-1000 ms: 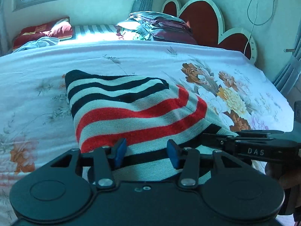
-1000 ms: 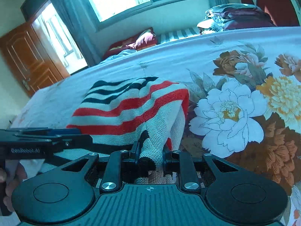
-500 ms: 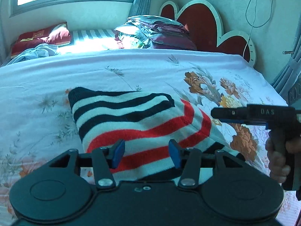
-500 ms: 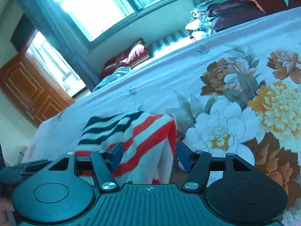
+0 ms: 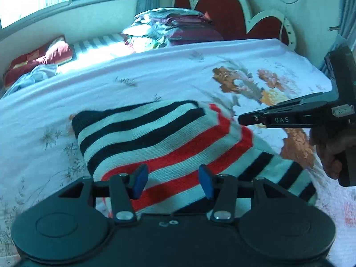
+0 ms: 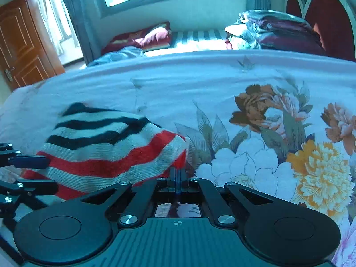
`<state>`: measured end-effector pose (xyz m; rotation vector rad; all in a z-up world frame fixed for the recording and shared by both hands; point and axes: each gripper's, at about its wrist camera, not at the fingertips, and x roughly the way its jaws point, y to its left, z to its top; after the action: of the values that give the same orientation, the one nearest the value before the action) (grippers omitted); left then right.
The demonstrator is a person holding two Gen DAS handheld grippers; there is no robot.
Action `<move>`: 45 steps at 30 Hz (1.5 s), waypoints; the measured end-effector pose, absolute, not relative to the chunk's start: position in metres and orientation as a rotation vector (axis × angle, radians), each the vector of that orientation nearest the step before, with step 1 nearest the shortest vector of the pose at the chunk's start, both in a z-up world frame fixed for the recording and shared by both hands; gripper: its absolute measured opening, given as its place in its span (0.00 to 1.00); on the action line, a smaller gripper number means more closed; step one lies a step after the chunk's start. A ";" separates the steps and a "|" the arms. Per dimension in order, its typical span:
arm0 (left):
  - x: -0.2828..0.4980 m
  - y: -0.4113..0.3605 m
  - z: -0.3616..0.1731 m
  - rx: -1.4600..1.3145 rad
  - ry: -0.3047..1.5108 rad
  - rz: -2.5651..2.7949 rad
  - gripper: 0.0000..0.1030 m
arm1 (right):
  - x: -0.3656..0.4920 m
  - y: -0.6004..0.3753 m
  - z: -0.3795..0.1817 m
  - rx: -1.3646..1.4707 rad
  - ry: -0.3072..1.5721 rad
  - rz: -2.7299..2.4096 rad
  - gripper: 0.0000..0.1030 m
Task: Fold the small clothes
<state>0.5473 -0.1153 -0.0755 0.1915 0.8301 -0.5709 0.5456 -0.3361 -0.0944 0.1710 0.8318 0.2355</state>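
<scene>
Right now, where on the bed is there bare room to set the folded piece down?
Bare bedspread lies right of the striped sweater, over the flower print, and beyond it toward the window. The headboard end is crowded with piled bedding.

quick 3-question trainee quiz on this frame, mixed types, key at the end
1. True or false: the left gripper is clamped on the striped sweater.
2. The right gripper has its jaws: A) wide open B) closed together C) out of view.
3. Fill in: the sweater lies on a ____-print bedspread.

Key: 1 false, it is open with the sweater lying beyond its fingers; 2 B, closed with no cloth visible between them; 3 floral.
</scene>
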 end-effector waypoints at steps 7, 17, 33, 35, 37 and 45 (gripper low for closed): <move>0.496 -0.110 -0.077 0.187 0.841 -0.564 0.46 | 0.489 -0.318 -0.064 0.173 0.785 0.415 0.00; 0.440 -0.097 -0.079 0.120 0.821 -0.527 0.41 | 0.456 -0.305 -0.091 0.128 0.856 0.437 0.00; 0.483 -0.063 -0.060 0.011 0.800 -0.442 0.41 | 0.491 -0.312 -0.064 0.128 0.744 0.368 0.00; 0.517 -0.076 -0.062 0.021 0.795 -0.442 0.43 | 0.521 -0.308 -0.060 0.154 0.727 0.364 0.00; 0.546 -0.087 -0.071 0.031 0.807 -0.440 0.43 | 0.549 -0.300 -0.061 0.187 0.746 0.368 0.21; 0.568 -0.100 -0.099 0.101 0.864 -0.407 0.40 | 0.588 -0.291 -0.110 0.102 0.871 0.364 0.40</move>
<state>0.5678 -0.0995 -0.0994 0.1007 0.8637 -0.4065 0.5875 -0.2907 -0.1098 0.1021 0.8710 0.3638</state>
